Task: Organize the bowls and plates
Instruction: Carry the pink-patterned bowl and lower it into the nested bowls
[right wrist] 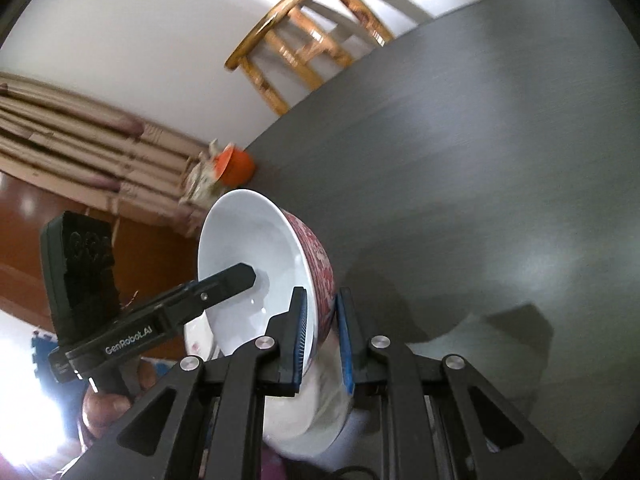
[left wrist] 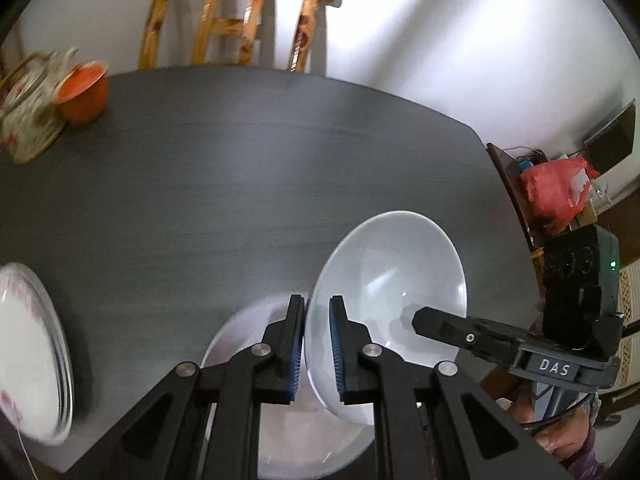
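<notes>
My left gripper (left wrist: 317, 346) is shut on the rim of a white bowl (left wrist: 384, 280) and holds it tilted above another white bowl (left wrist: 248, 344) on the dark table (left wrist: 240, 160). My right gripper (right wrist: 322, 338) is shut on the same bowl's opposite rim; that view shows its white inside (right wrist: 248, 264) and red-patterned outside (right wrist: 320, 264). The other gripper's finger reaches into the bowl in each view (left wrist: 444, 326) (right wrist: 224, 282). A stack of white plates with pink marks (left wrist: 28, 352) lies at the table's left edge.
An orange cup (left wrist: 84, 94) and a flowered teapot (left wrist: 28, 108) stand at the far left of the table. A wooden chair (left wrist: 236, 24) is behind the table. A red bag (left wrist: 556, 192) sits on a side shelf at right.
</notes>
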A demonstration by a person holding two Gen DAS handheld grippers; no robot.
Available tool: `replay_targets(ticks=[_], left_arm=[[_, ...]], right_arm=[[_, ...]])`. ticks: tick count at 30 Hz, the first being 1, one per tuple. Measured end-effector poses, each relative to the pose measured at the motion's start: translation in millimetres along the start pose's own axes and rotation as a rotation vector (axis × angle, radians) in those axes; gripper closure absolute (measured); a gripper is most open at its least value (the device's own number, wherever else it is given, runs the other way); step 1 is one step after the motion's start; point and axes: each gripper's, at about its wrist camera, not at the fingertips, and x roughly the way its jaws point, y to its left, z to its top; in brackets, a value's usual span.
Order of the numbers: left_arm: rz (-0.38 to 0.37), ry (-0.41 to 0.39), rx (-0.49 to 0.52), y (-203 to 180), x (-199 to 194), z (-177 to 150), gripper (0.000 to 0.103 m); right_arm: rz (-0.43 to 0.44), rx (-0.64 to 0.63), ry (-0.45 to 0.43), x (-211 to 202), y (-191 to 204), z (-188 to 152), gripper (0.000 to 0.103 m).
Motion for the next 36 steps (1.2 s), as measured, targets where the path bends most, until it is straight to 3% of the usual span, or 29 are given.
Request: replay_targets(ticks=[7, 11, 16, 29, 36], left_arm=[[0.003, 0.017, -0.080, 26, -5, -44, 0.091], [0.027, 0.016, -0.074, 28, -2, -54, 0.091], [0.035, 0.026, -0.069, 29, 5, -59, 0.091], [0.052, 0.023, -0.071, 28, 13, -59, 0.090], [0.049, 0.018, -0.071, 25, 10, -61, 0.083]], right_arm=[[-0.013, -0.040, 0.044, 8, 26, -43, 0.087], [-0.041, -0.043, 0.069, 22, 29, -56, 0.087], [-0.098, -0.058, 0.084, 32, 33, -65, 0.087], [-0.141, -0.077, 0.087, 35, 37, -68, 0.086], [-0.144, -0.072, 0.077, 34, 38, -70, 0.083]])
